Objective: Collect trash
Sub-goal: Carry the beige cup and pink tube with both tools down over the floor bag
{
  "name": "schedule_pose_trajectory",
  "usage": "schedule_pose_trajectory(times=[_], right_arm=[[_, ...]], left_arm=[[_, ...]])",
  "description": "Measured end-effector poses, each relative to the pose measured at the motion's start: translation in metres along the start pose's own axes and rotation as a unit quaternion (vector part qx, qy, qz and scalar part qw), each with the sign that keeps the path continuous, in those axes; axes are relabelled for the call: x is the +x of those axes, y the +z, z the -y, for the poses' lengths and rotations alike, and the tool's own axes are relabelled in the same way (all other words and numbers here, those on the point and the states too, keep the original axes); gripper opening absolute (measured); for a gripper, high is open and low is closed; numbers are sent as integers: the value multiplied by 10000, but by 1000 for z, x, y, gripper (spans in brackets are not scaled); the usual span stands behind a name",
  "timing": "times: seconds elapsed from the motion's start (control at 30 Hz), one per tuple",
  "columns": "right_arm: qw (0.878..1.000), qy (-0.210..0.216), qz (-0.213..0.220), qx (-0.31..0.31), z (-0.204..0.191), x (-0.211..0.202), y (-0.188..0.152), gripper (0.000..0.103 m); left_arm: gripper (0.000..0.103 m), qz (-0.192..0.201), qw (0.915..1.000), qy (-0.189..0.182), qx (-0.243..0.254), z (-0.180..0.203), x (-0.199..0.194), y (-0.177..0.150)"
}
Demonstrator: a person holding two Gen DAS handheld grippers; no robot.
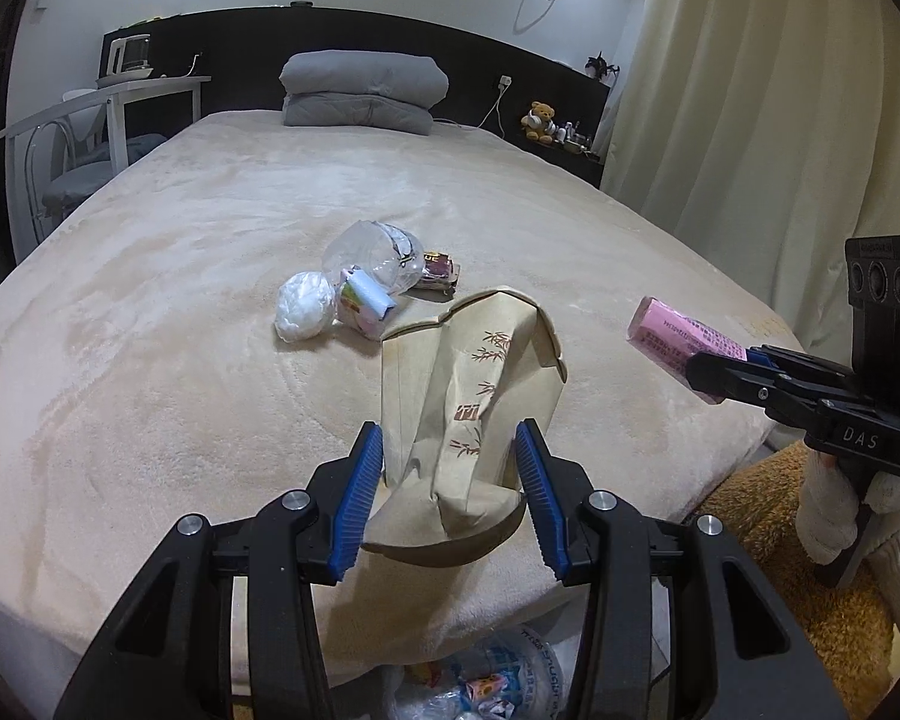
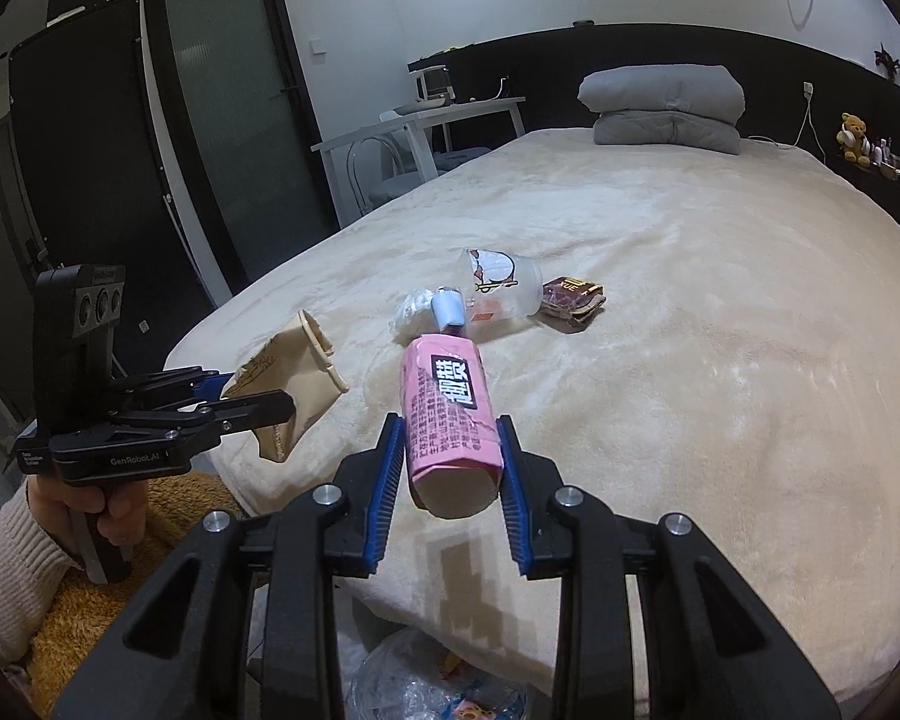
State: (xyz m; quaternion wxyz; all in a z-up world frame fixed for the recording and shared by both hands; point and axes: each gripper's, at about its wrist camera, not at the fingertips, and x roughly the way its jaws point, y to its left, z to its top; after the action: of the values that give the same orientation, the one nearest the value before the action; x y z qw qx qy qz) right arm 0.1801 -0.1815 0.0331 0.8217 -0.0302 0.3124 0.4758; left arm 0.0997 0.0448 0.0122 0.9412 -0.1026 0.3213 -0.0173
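Note:
My left gripper (image 1: 450,498) is shut on a crushed tan paper cup (image 1: 468,396) printed with bamboo, held above the bed's near edge; the same cup (image 2: 294,384) shows in the right wrist view. My right gripper (image 2: 450,474) is shut on a pink carton (image 2: 450,420), which also appears at the right of the left wrist view as the pink carton (image 1: 684,339). On the cream bed (image 1: 210,300) lie a clear plastic cup (image 1: 378,258), a white crumpled wad (image 1: 303,306), a small colourful packet (image 1: 363,297) and a dark red wrapper (image 1: 441,273).
A clear bag of trash (image 1: 486,684) sits on the floor below the bed's edge, partly hidden by my fingers. Folded grey bedding (image 1: 363,90) lies at the headboard. A white desk and chair (image 1: 90,120) stand left, curtains (image 1: 750,90) right, an orange rug (image 1: 810,588) underfoot.

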Motion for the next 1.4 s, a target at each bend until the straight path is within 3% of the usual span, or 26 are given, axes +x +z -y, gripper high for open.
schedule_pose_trajectory(times=[0.57, 1.1, 1.4], right_arm=[[9986, -116, 181, 484, -10, -47, -39, 32], [9941, -61, -282, 1046, -20, -52, -69, 32], [9873, -1, -723, 1412, -21, -45, -86, 32]], left_arm=[[45, 276, 9988, -187, -360, 26, -29, -34], [45, 233, 9974, -265, -632, 45, -48, -62], [45, -192, 9959, -152, -873, 48, -41, -79]])
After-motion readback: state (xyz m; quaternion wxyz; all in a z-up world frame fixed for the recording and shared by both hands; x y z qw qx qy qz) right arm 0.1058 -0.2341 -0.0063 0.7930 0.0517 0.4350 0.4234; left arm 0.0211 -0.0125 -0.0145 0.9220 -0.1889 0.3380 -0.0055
